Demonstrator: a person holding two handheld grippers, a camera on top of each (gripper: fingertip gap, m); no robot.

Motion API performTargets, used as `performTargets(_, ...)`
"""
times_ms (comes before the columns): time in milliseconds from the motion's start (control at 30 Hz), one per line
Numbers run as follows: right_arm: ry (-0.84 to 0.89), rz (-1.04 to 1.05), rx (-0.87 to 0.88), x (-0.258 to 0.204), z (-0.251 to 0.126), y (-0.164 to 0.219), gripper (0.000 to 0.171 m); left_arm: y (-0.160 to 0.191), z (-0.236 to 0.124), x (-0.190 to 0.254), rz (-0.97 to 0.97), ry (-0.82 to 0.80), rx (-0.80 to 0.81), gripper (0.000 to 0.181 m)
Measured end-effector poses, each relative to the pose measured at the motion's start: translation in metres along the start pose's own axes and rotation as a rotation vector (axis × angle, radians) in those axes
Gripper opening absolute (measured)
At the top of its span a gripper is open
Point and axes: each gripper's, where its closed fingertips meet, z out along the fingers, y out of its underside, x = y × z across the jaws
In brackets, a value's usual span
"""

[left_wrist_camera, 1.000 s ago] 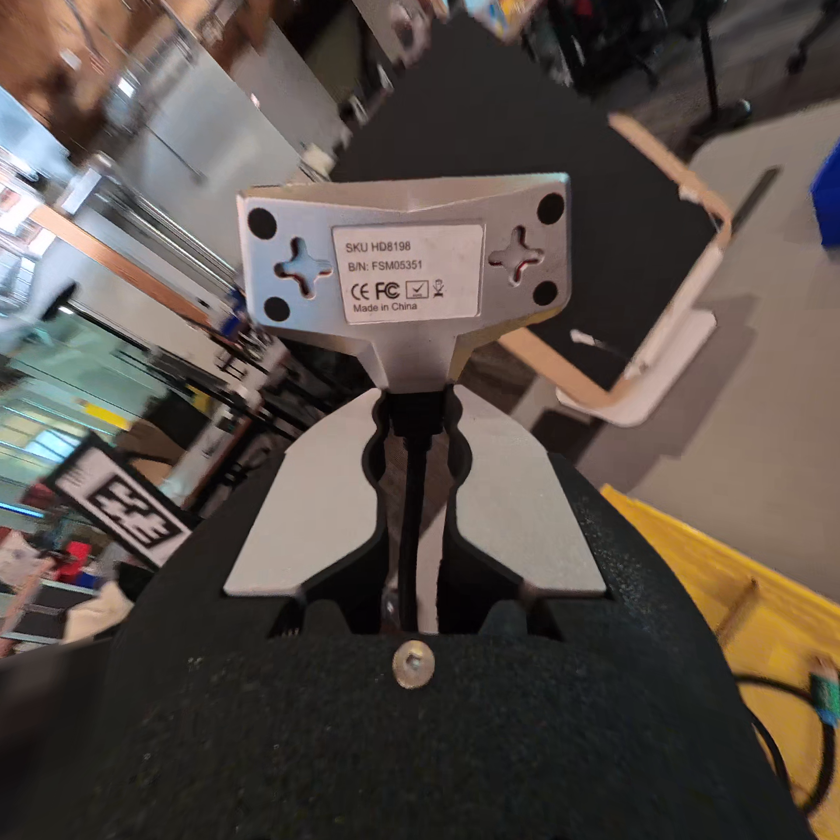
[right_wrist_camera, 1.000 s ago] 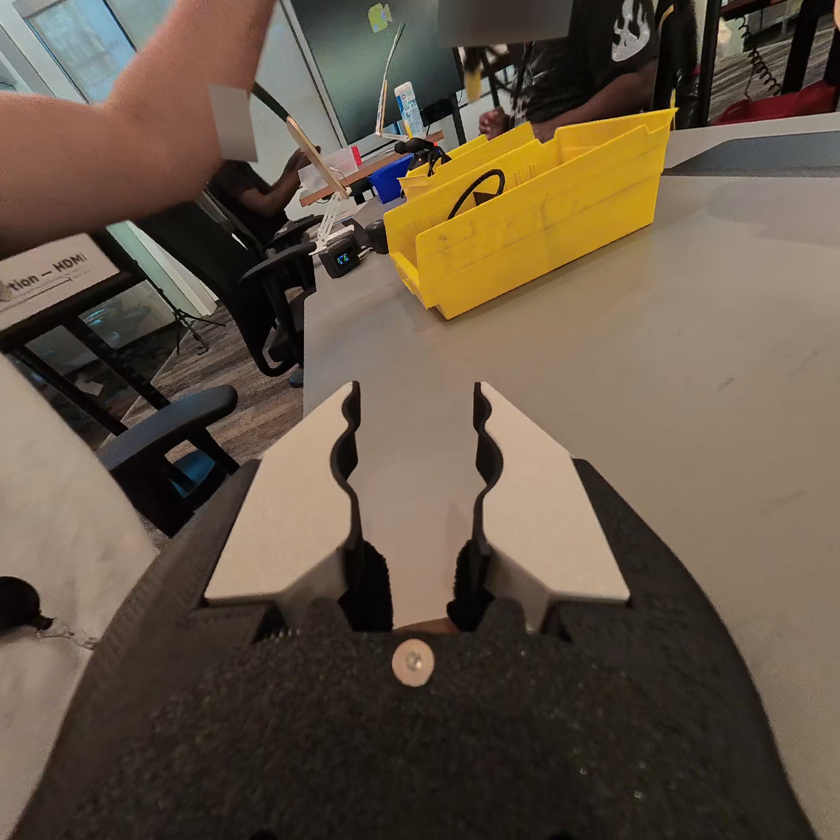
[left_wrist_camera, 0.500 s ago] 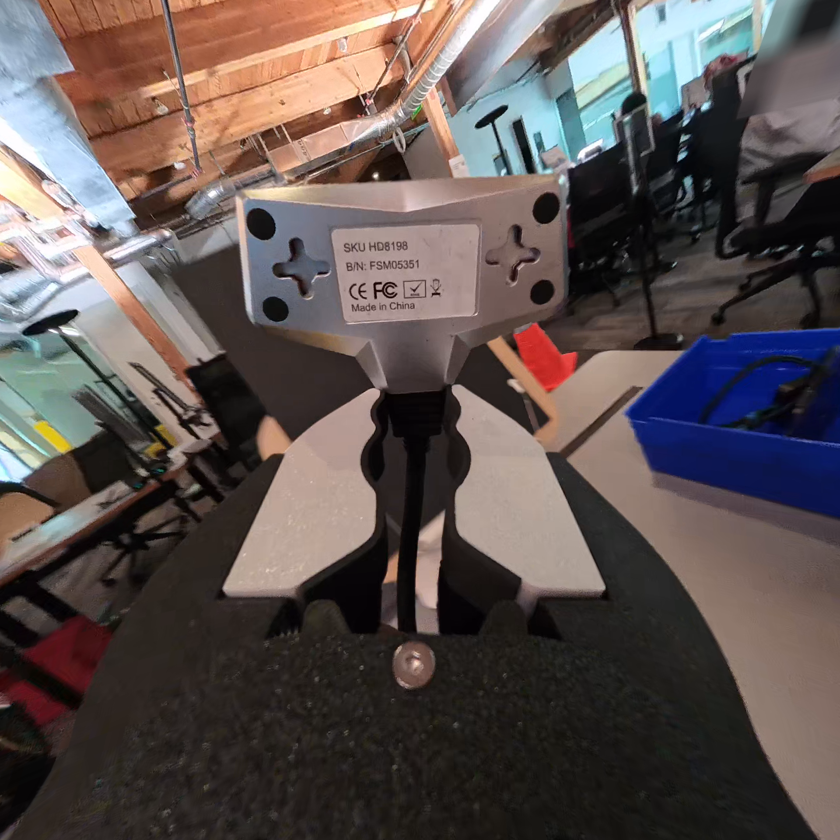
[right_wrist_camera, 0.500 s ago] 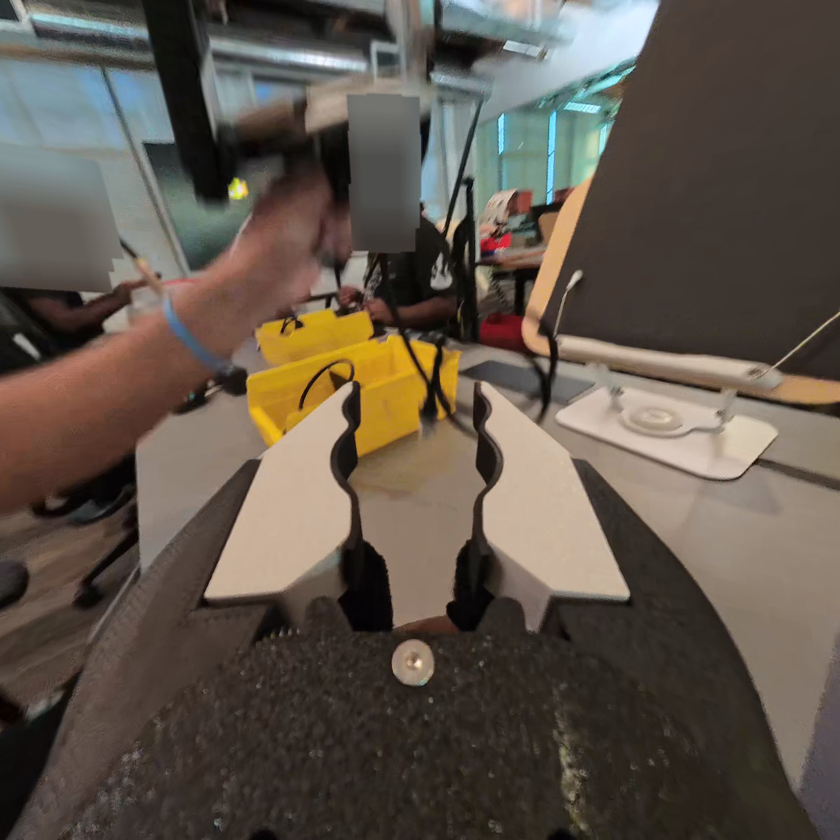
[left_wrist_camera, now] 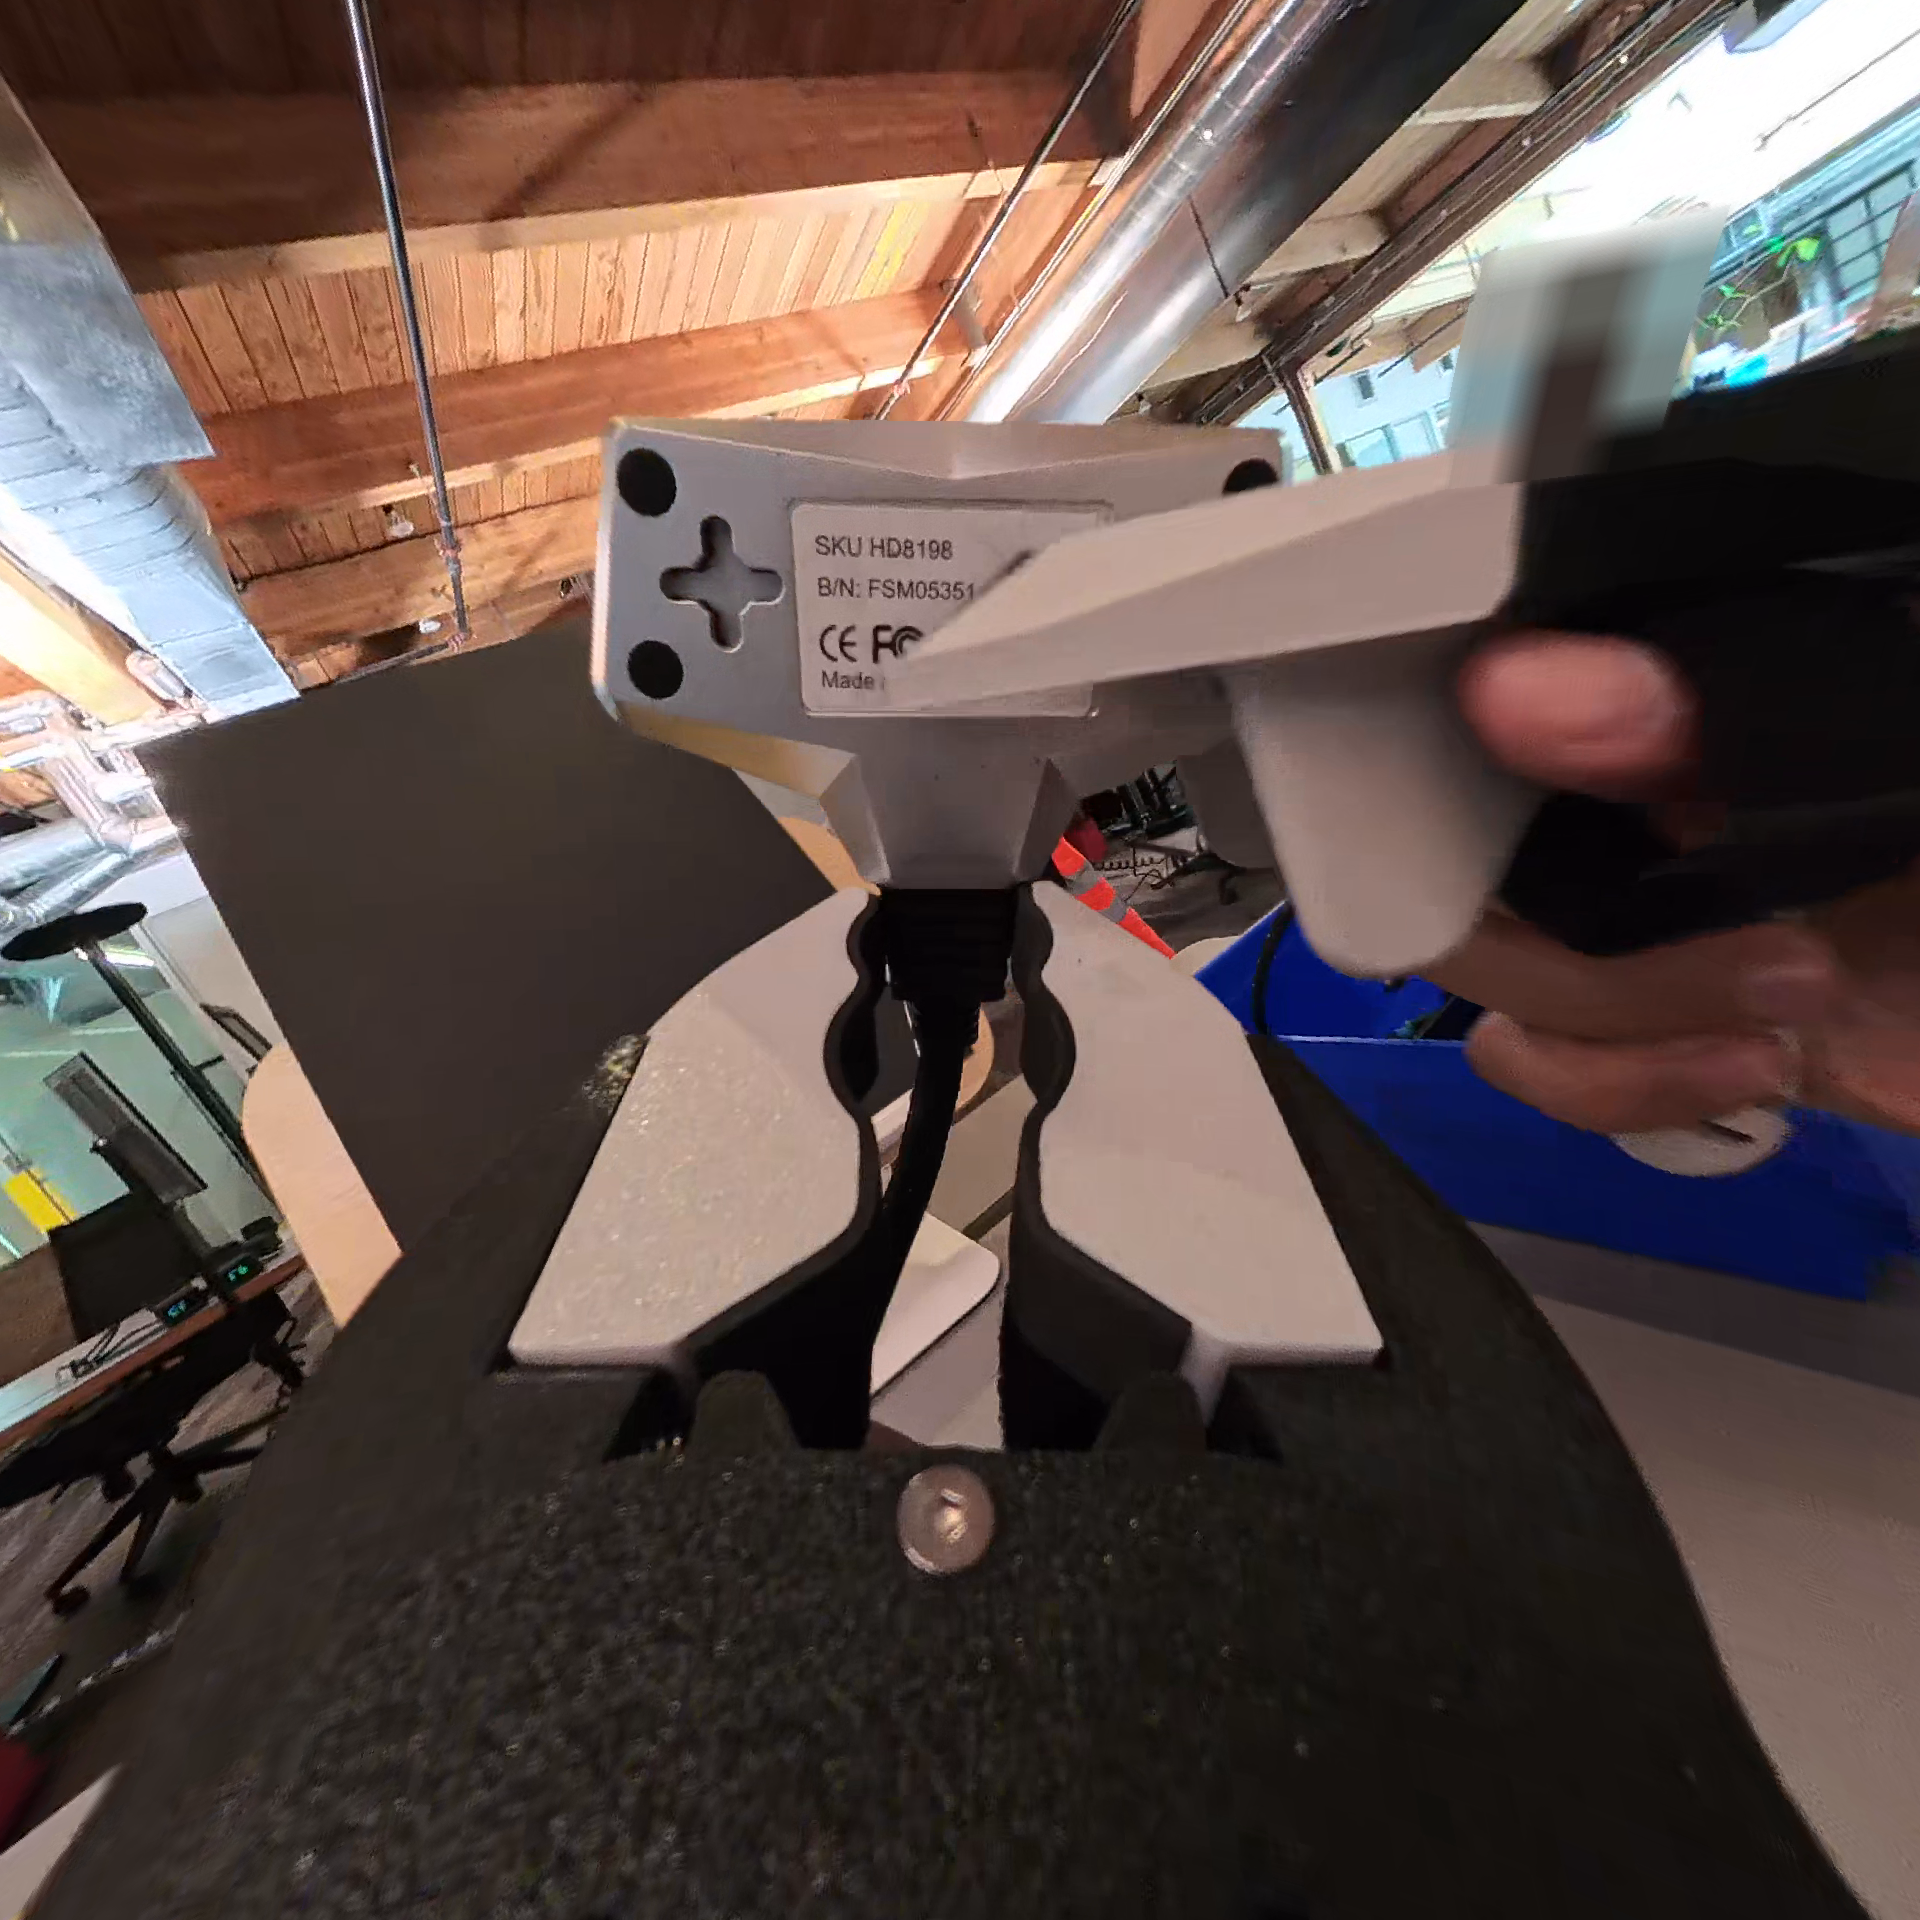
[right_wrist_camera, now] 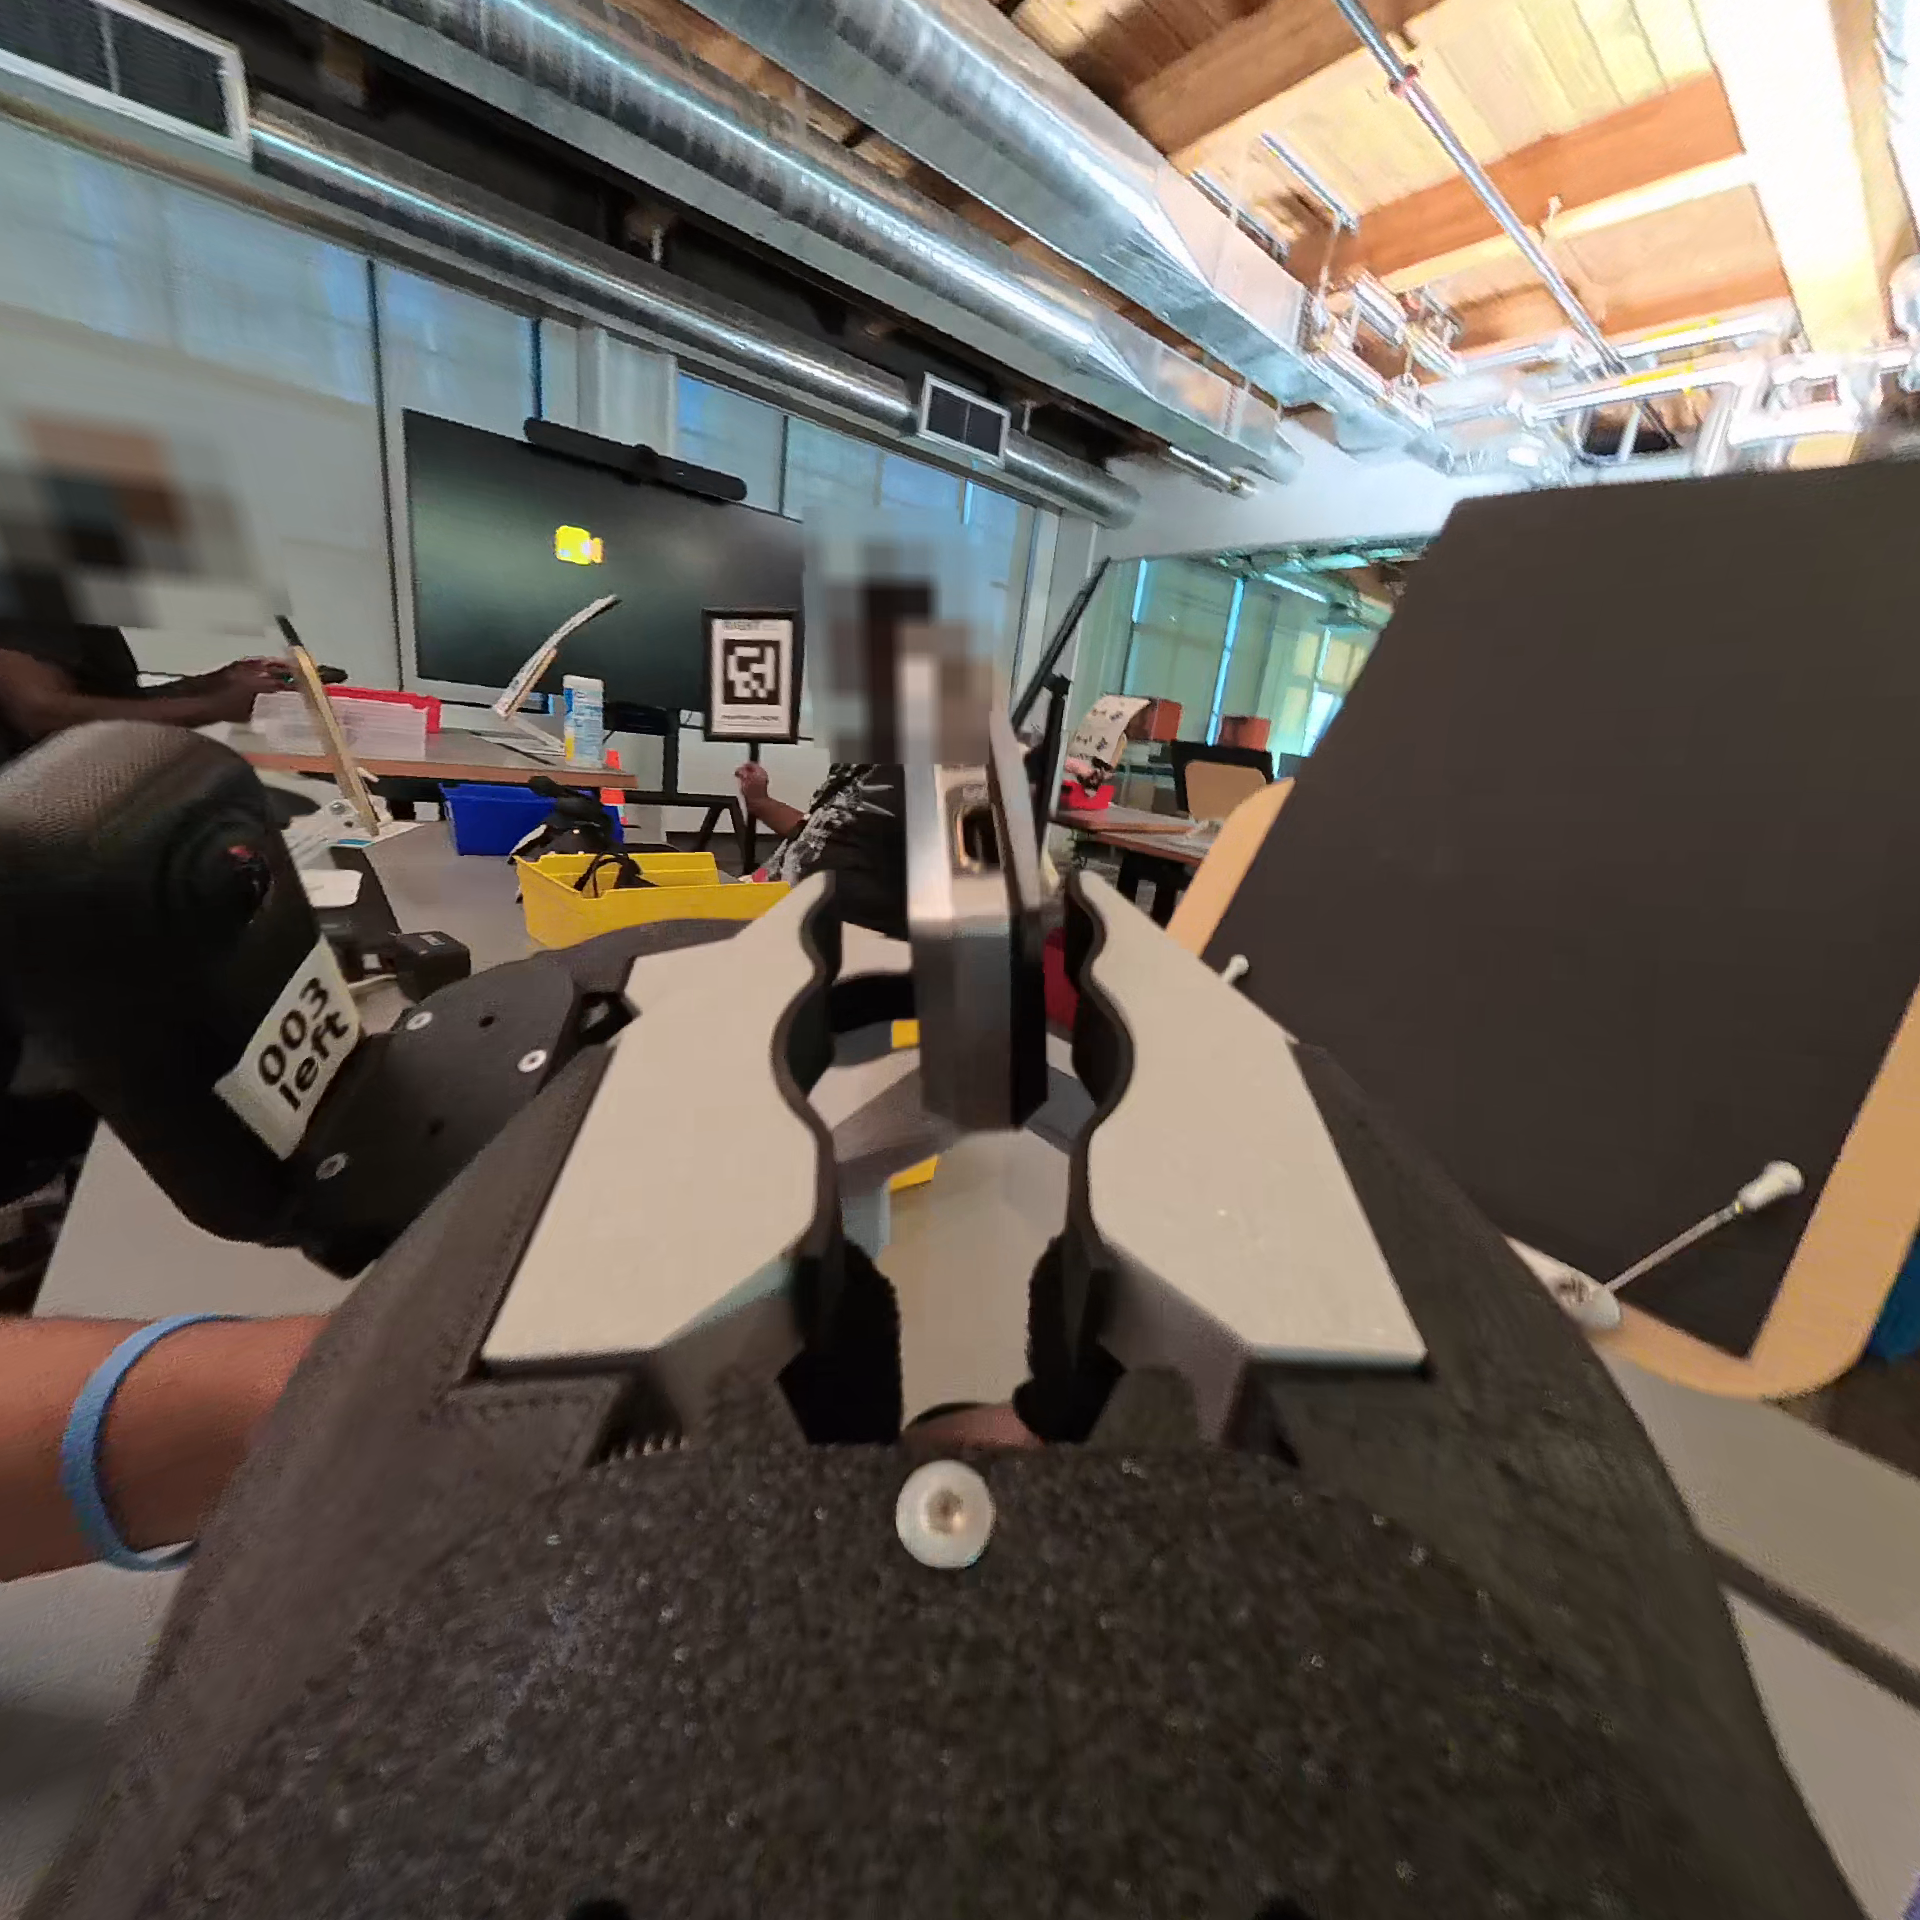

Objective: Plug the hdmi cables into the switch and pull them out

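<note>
My left gripper [left_wrist_camera: 945, 920] is shut on the black plug of an HDMI cable [left_wrist_camera: 920, 1122], which sits in the silver switch [left_wrist_camera: 727, 582]. The switch is held up in the air, its labelled underside facing the camera. My right gripper [right_wrist_camera: 951, 904] is open, with the switch [right_wrist_camera: 966, 997] edge-on between its two fingers and a gap on each side. In the left wrist view one of the right gripper's fingers [left_wrist_camera: 1247, 603] crosses in front of the switch's label, with a hand [left_wrist_camera: 1621, 1039] behind it. The left gripper's body [right_wrist_camera: 208, 987] shows at the left of the right wrist view.
A blue bin [left_wrist_camera: 1558, 1195] with cables stands on the grey table [right_wrist_camera: 966, 1226] at the right. A yellow bin [right_wrist_camera: 644, 899] stands farther back. A black board on a wooden stand [right_wrist_camera: 1610, 883] rises to the right. People sit at tables behind. Left tips to right tips: about 4 cm.
Both grippers have swung upward. The right gripper has come in from the side and now has its open fingers on either side of the switch. The left keeps its hold on the plug.
</note>
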Motion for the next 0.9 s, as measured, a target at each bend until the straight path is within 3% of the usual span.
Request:
performTargets(100, -0.03, -0.069, 0.039, -0.009, 0.004, -0.009, 0.021, -0.003, -0.009, 0.001, 0.02, -0.024, 0.022, 0.023)
performTargets(367, 0.0, -0.458, -0.017, -0.022, 0.044, -0.024, 0.022, -0.007, -0.032, -0.036, -0.036, -0.17, 0.011, 0.02)
performTargets(467, 0.002, -0.644, -0.048, -0.016, 0.061, -0.027, 0.021, 0.013, -0.064, -0.028, -0.259, -0.085, -0.114, 0.02)
performTargets(633, -0.132, -0.89, -0.197, -0.036, 0.07, 0.047, 0.021, 0.076, -0.155, 0.021, -0.722, 0.115, -0.492, 0.021)
performTargets(733, -0.167, -0.91, -0.243, -0.044, 0.063, 0.112, 0.021, 0.102, -0.215, 0.042, -0.844, 0.161, -0.718, 0.03)
performTargets(800, -0.165, -0.892, -0.257, -0.044, 0.063, 0.146, 0.021, 0.098, -0.245, 0.058, -0.916, 0.245, -0.731, 0.05)
performTargets(900, -0.171, -0.862, -0.24, -0.045, 0.069, 0.182, 0.021, 0.094, -0.284, 0.076, -0.886, 0.324, -0.783, 0.051)
